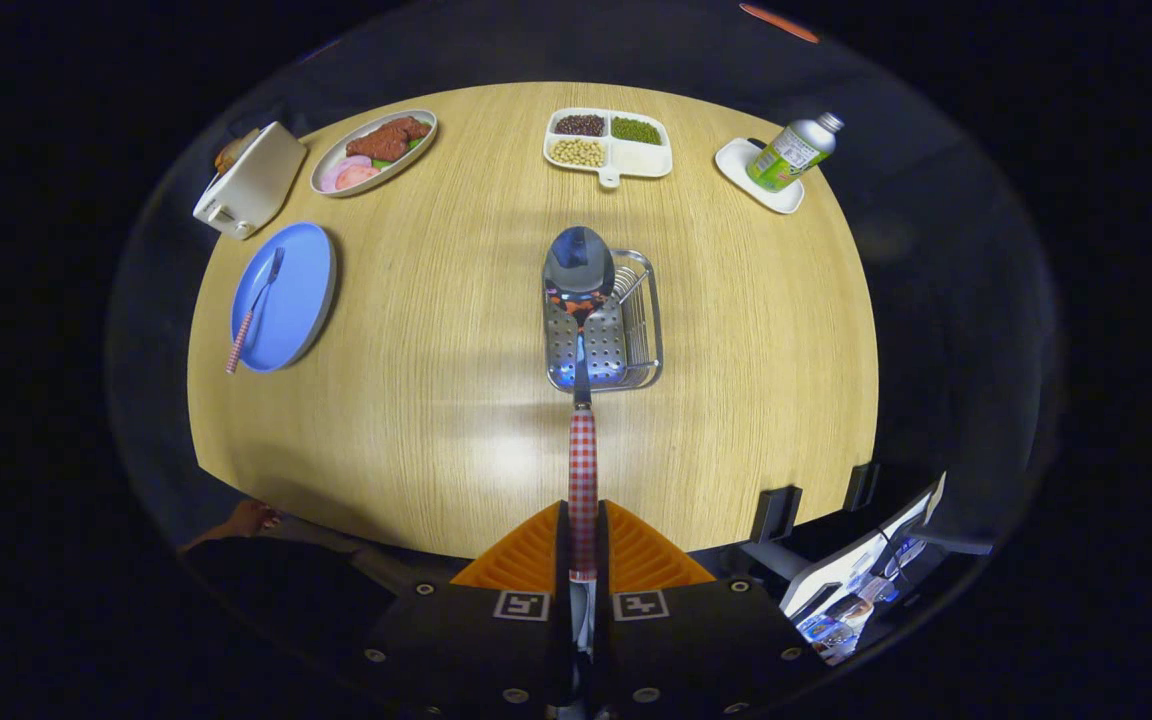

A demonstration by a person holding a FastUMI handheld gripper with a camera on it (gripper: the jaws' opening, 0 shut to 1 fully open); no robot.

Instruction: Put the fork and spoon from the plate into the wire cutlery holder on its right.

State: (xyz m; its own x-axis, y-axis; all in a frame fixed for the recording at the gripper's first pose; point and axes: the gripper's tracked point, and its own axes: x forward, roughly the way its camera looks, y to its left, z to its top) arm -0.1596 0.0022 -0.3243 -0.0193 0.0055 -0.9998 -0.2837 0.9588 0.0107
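Note:
My gripper (583, 540) is shut on the red-checked handle of the spoon (581, 300), held between the orange fingers (531, 555). The spoon points straight ahead, high above the table, and its shiny bowl hangs over the far end of the wire cutlery holder (626, 345) at the table's middle. Far to the left of the holder lies the blue plate (296, 310). On it rests the fork (254, 312), with the same red-checked handle sticking over the plate's near rim.
A white toaster (248, 182) stands beyond the blue plate. Along the round wooden table's (436, 400) far side sit an oval dish of food (372, 150), a divided tray of beans (608, 145) and a green bottle (792, 152) on a white coaster. A person's hand (241, 520) shows near the front left edge.

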